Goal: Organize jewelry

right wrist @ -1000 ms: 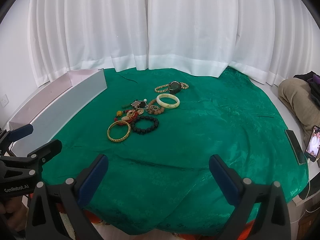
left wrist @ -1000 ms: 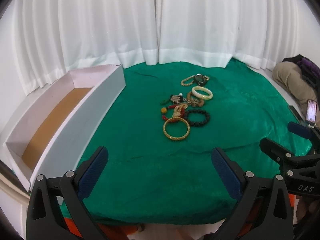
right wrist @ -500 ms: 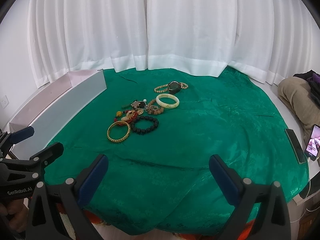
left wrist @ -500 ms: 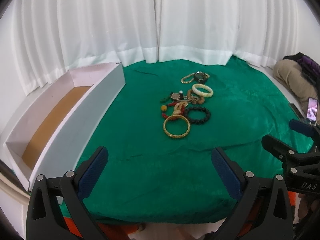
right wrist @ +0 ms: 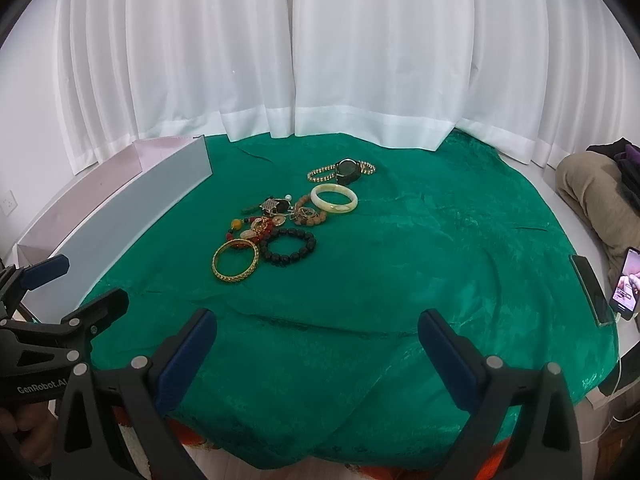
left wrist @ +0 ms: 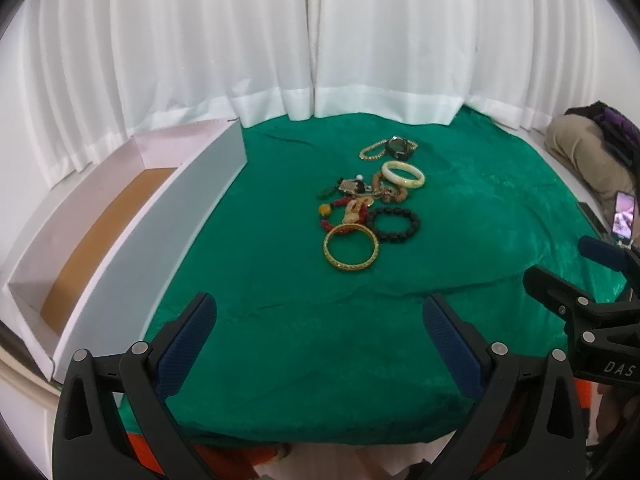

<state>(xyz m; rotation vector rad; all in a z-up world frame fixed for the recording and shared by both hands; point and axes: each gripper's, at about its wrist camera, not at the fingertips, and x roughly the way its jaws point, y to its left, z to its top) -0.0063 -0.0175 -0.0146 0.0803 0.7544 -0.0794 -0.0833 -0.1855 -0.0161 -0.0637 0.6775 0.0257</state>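
Left gripper point(right wrist: 60, 280) edged forward ("GenRobot.AI"); right gripper point(left wrist: 592, 264) reads "DAS".

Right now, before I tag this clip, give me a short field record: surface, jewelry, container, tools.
surface: green cloth over a table, white curtains behind
jewelry: loose cluster mid-cloth; gold bangle nearest, black bead bracelet beside it, pale bangle and watch farther back
container: white box along the cloth's left edge, brown floor, no jewelry seen inside
left tool: open, holding nothing, short of the cluster
right tool: open, holding nothing
progress: nothing sorted yet
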